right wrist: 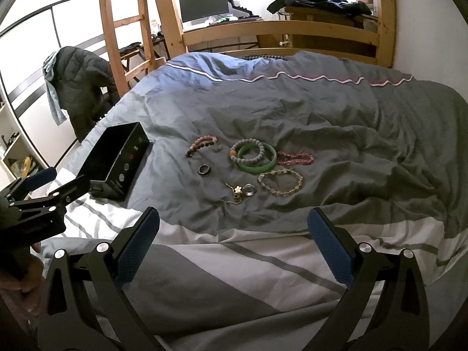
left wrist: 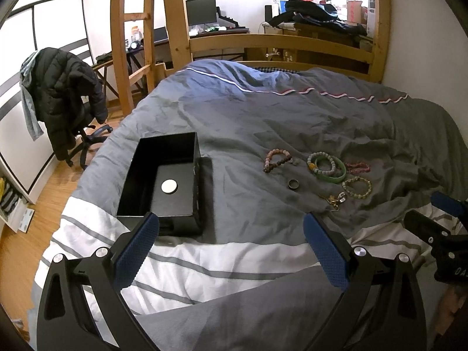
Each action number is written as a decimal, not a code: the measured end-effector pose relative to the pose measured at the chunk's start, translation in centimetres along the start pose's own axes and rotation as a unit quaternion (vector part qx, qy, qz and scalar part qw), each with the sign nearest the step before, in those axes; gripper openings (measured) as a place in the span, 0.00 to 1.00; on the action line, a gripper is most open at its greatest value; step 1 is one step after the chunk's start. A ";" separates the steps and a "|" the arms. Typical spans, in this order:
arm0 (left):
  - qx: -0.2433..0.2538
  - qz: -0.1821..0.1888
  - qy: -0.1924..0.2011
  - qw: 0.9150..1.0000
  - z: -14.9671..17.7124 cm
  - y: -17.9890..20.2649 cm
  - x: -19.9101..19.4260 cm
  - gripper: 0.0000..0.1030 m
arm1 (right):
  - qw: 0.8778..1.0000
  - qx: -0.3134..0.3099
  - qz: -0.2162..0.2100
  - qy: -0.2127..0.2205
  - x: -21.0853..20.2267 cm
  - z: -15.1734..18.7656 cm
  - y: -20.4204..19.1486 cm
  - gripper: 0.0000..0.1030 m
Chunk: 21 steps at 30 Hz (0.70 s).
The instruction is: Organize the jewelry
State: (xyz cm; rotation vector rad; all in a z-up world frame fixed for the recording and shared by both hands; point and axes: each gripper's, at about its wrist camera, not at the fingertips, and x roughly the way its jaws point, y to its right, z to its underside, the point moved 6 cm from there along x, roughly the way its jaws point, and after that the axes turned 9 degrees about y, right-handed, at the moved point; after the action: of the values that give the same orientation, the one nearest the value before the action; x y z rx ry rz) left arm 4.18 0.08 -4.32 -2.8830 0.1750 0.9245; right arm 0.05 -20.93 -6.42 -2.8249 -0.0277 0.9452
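An open black box (left wrist: 163, 181) lies on the grey duvet, with a white disc (left wrist: 169, 186) inside; it also shows in the right wrist view (right wrist: 114, 161). Jewelry lies in a cluster to its right: a green bangle (right wrist: 257, 158) under a grey bead bracelet (right wrist: 251, 150), a pink-brown bead bracelet (right wrist: 201, 145), a pink bracelet (right wrist: 295, 158), a yellowish bead bracelet (right wrist: 280, 182), a dark ring (right wrist: 204, 169), a silver ring (right wrist: 249, 189) and a gold flower chain (right wrist: 237, 192). My left gripper (left wrist: 231, 225) is open and empty before the box. My right gripper (right wrist: 234, 219) is open and empty before the jewelry.
The bed's wooden rail (right wrist: 278, 33) and ladder (left wrist: 146, 38) stand behind. A chair with a black jacket (left wrist: 63, 93) stands left on the wood floor. A desk with a monitor (left wrist: 201, 10) is at the back. The wall is on the right.
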 end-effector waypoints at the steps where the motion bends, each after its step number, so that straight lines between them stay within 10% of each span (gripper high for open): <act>1: 0.001 -0.001 0.000 1.000 0.0 0.1 0.0 0.95 | 1.000 -0.001 0.001 0.000 -0.1 0.0 0.0 0.97; 21: 0.005 0.006 -0.001 1.000 0.1 0.4 0.1 0.95 | 1.000 -0.004 -0.002 0.002 -0.1 0.1 -0.1 0.97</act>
State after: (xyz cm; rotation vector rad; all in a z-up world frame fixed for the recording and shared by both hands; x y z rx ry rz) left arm 4.15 -0.29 -4.53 -2.8750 0.1972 0.9261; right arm -0.07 -20.85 -6.42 -2.8321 -0.0358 0.9416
